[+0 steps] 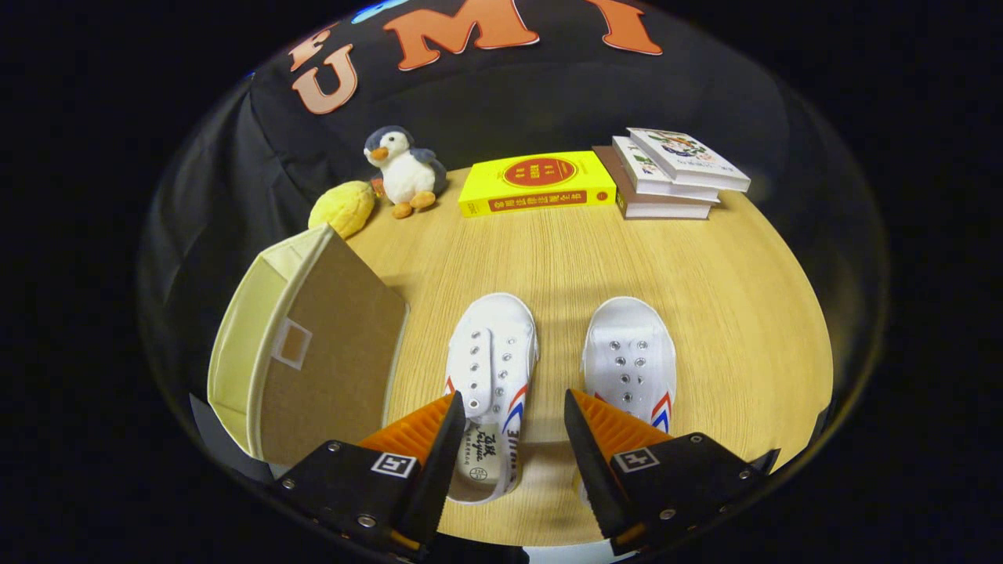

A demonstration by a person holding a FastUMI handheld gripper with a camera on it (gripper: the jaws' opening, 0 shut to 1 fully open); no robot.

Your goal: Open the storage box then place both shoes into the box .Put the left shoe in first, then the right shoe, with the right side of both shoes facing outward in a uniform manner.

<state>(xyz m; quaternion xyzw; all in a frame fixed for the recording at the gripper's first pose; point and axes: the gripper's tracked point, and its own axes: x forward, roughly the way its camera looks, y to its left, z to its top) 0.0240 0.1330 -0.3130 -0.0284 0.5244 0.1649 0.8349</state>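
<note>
Two white canvas shoes with red and blue side stripes lie side by side on the wooden table (705,313), toes pointing away from me. The left shoe (492,368) reaches back between my fingers, its heel opening partly behind the left finger. The right shoe (629,356) lies just ahead of the right finger, heel hidden by it. My gripper (515,407) hovers open above the shoes' heels, touching nothing. The storage box (313,352), cream fabric with a brown lid, stands left of the left shoe with its lid down.
At the table's far edge sit a plush penguin (403,168), a yellow plush bun (342,207), a yellow book (537,182) and a stack of three books (666,176). Bare wood lies between them and the shoes.
</note>
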